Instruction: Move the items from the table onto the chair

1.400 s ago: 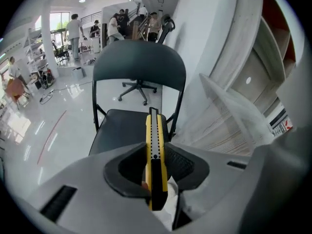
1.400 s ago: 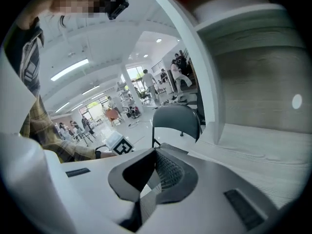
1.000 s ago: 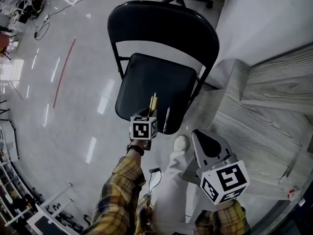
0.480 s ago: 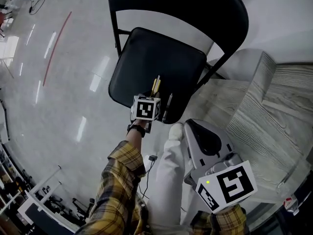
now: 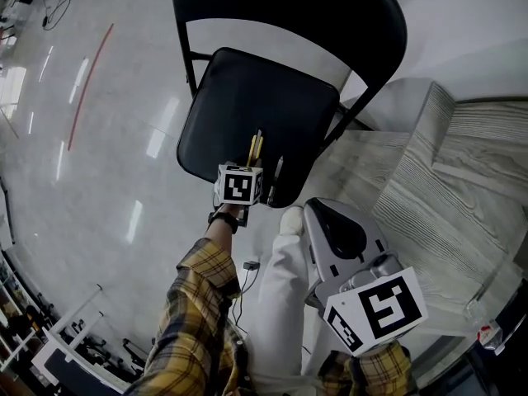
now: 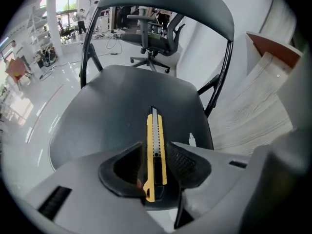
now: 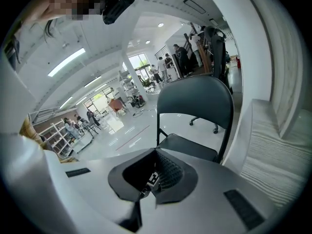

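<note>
A yellow utility knife (image 6: 156, 150) lies lengthwise between the jaws of my left gripper (image 6: 156, 147), low over the front of the black folding chair's seat (image 6: 112, 106). The jaws are opening and a thin gap shows beside the knife. From the head view the knife (image 5: 256, 147) sticks out ahead of my left gripper (image 5: 250, 167) above the seat (image 5: 247, 97). A grey pen (image 5: 275, 169) rests on the seat just right of it. My right gripper (image 5: 330, 221) hangs near the person's lap with nothing in it, its jaws (image 7: 153, 177) a little apart.
The wood-grain table (image 5: 462, 196) stands right of the chair, close to its backrest (image 5: 330, 7). A white trouser leg and shoe (image 5: 289, 221) sit below the seat's front edge. An office chair (image 6: 151, 38) stands behind on the glossy floor, which has a red line (image 5: 87, 85).
The head view has swung, so the chair sits higher and larger in frame. My left gripper stays with the knife at the seat's front edge. My right gripper has barely moved.
</note>
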`<state>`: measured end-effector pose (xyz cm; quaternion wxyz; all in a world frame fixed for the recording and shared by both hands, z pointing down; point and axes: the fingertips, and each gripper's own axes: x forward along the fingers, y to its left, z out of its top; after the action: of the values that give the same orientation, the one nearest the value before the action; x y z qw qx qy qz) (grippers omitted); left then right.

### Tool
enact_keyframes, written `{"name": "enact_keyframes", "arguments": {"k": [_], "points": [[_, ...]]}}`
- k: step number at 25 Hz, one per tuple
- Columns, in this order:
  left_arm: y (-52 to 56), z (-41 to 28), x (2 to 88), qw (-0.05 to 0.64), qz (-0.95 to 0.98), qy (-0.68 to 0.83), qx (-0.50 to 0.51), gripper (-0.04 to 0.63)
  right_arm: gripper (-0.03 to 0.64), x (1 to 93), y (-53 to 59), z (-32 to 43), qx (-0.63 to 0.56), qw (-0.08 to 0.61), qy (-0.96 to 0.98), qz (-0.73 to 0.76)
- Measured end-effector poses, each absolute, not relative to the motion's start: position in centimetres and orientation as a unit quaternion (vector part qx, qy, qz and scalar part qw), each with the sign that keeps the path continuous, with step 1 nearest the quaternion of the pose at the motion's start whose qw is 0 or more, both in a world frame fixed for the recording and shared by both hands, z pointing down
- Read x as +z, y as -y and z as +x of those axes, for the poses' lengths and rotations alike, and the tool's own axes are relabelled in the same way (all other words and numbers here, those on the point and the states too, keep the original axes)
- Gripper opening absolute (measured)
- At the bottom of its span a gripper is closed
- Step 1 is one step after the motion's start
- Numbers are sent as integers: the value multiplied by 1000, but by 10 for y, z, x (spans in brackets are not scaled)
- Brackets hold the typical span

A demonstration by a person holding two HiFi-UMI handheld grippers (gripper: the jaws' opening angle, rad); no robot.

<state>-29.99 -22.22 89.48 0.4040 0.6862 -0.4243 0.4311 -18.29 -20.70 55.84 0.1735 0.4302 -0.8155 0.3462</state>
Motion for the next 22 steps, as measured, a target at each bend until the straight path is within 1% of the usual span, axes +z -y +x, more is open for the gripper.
{"name": "enact_keyframes", "arguments": {"k": [7,8,12,16,19,22], "points": [[199,-325,832,407,684,460,394,143,17,524,195,-165,344,167,810,444],[195,-327,818,403,687,461,391,134,17,515,192,-161,343,164,810,447],[197,-322,753,373,713,458,377,40,17,475,179,-137,330,144,806,470],[207,-288,670,341,754,445,344,6,17,433,157,-100,317,116,797,501],[218,-251,599,316,785,436,305,5,17,398,137,-69,297,103,795,519],[216,-200,533,301,814,424,260,5,17,367,111,-33,276,91,794,534]]}}
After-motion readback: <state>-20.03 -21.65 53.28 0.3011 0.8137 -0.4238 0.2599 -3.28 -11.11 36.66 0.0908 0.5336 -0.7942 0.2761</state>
